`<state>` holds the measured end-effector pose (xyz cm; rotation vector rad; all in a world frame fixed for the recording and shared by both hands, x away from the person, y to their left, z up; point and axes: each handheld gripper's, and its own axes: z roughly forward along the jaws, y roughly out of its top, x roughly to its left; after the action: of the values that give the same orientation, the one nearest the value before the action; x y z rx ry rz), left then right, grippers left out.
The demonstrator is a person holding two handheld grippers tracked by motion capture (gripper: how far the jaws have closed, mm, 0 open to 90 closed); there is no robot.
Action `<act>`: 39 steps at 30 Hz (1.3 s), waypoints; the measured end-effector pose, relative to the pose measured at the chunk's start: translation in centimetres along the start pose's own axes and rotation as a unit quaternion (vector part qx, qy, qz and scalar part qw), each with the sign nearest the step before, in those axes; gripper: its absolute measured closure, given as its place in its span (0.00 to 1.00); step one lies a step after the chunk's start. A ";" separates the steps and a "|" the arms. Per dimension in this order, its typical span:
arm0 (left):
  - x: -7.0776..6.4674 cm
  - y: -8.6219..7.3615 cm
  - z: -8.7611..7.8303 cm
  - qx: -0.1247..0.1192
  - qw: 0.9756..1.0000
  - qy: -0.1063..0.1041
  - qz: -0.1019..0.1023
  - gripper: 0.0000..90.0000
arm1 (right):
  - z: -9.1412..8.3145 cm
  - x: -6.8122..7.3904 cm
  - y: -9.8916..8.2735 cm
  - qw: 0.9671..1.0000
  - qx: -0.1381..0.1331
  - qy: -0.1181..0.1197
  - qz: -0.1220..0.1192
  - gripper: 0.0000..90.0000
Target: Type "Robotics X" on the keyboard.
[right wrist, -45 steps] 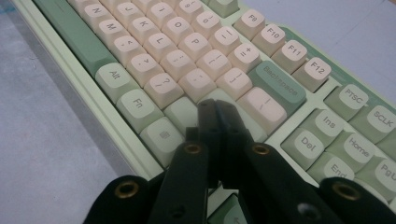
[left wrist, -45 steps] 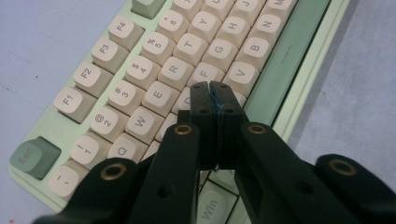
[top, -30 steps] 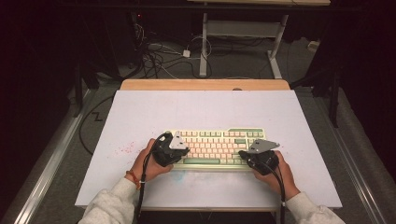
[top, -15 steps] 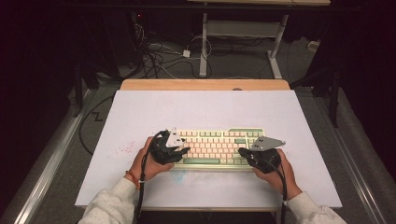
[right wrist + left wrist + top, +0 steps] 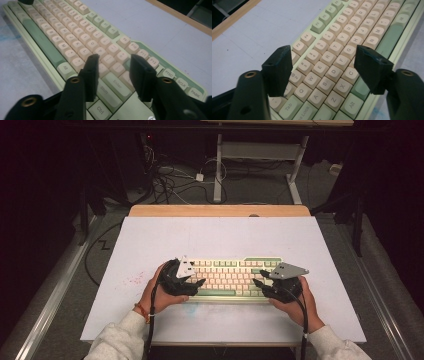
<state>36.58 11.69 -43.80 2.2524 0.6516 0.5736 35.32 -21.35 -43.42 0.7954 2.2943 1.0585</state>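
At the bottom of the high view the two forearms come in, each with a hand-held gripper at one end of the keyboard (image 5: 230, 277). The left hand-held gripper (image 5: 196, 284) sits at lower centre-left of the frame, over the keyboard's left end; its jaws have just been opening and now stand wide, nothing between them but air above the keys (in the left gripper view they straddle the Q-to-C block without pressing it). The right hand-held gripper (image 5: 259, 282) mirrors it at the right end; its jaws have also just been opening and stand about half apart, hovering over the keys near Enter, empty.

The keyboard lies on the desk (image 5: 150, 245) in the lower middle of the frame, its long axis running left to right across the picture, so each gripper points inward along it towards the other. Neither is nearer: both overlap their own end.

Farther off, the bare desk runs to its wooden back edge.
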 end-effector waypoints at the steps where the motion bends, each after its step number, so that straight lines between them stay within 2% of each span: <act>1: 0.0 0.0 0.0 -0.002 1.000 -0.002 -0.002 0.29 | 0.0 0.0 0.0 1.000 -0.001 -0.002 0.002 0.59; 3: 0.0 -0.1 0.1 -0.004 1.000 -0.006 -0.006 0.24 | 0.0 -0.1 0.1 1.000 -0.008 -0.007 0.005 0.49; 6: -0.1 -0.2 0.2 -0.009 1.000 -0.001 -0.006 0.20 | 0.0 -0.1 0.1 1.000 -0.022 -0.012 0.015 0.34; 9: -0.2 -0.2 0.2 -0.015 1.000 -0.001 -0.005 0.18 | 0.0 -0.1 0.2 0.999 -0.033 -0.019 0.024 0.27; 11: -0.2 -0.2 0.1 -0.019 1.000 -0.009 -0.004 0.18 | 0.1 -0.1 0.2 0.998 -0.039 -0.027 0.029 0.23; 14: -0.2 -0.3 0.0 -0.030 0.999 -0.011 -0.005 0.20 | 0.2 -0.1 0.2 0.998 -0.049 -0.026 0.037 0.22; 19: -0.3 -0.4 0.3 -0.025 1.000 -0.014 -0.004 0.20 | 0.6 0.2 0.3 0.998 -0.046 -0.022 0.033 0.22; 24: -0.2 -0.3 0.1 -0.030 1.000 0.004 0.003 0.20 | 0.7 0.5 0.5 0.998 -0.048 -0.027 0.027 0.22; 29: -0.2 -0.3 -0.1 -0.034 0.999 0.008 0.010 0.20 | 0.6 0.7 0.7 0.998 -0.052 -0.033 0.020 0.23; 39: -0.4 -0.2 -1.2 -0.055 0.998 0.035 0.020 0.20 | -0.3 0.5 0.9 0.996 -0.071 -0.049 0.023 0.23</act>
<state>35.55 12.14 -43.26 2.1551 0.5963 0.6927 35.04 -20.63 -42.66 0.8284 2.1018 1.1631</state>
